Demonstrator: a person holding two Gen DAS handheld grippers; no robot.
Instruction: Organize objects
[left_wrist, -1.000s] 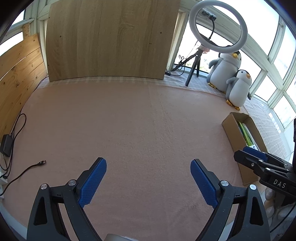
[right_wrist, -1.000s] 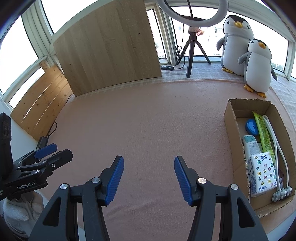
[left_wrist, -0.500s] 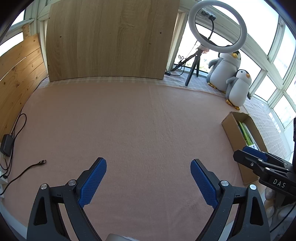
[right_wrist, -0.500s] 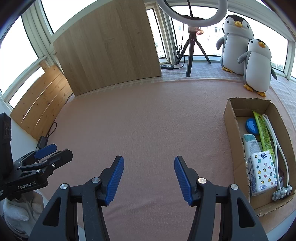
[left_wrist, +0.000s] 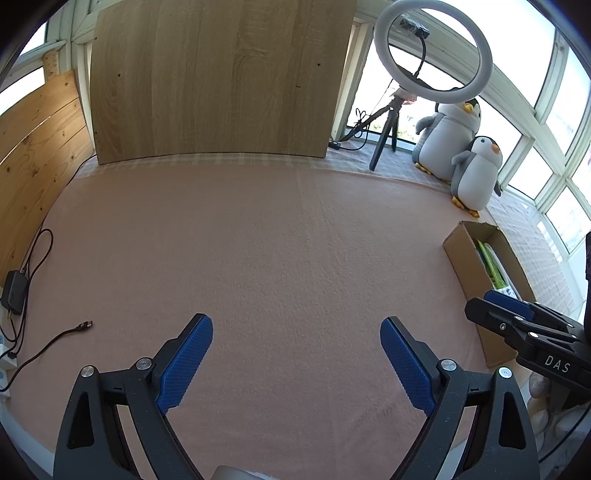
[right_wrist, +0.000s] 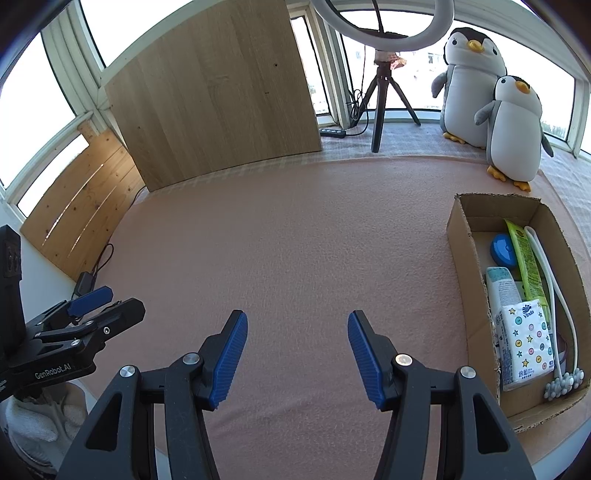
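Both tongs, left gripper (left_wrist: 296, 356) and right gripper (right_wrist: 297, 350), hover spread and empty beside the filled brown cardboard box (right_wrist: 466, 258); sorting appears finished.

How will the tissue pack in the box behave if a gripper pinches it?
The tissue pack looks soft: thin printed wrap, slightly rounded corners, so it probably squashes under the pads. Likely light for its size. It lies flat and boxy in the cardboard box, so rolling seems unlikely; the glossy wrap may slip.
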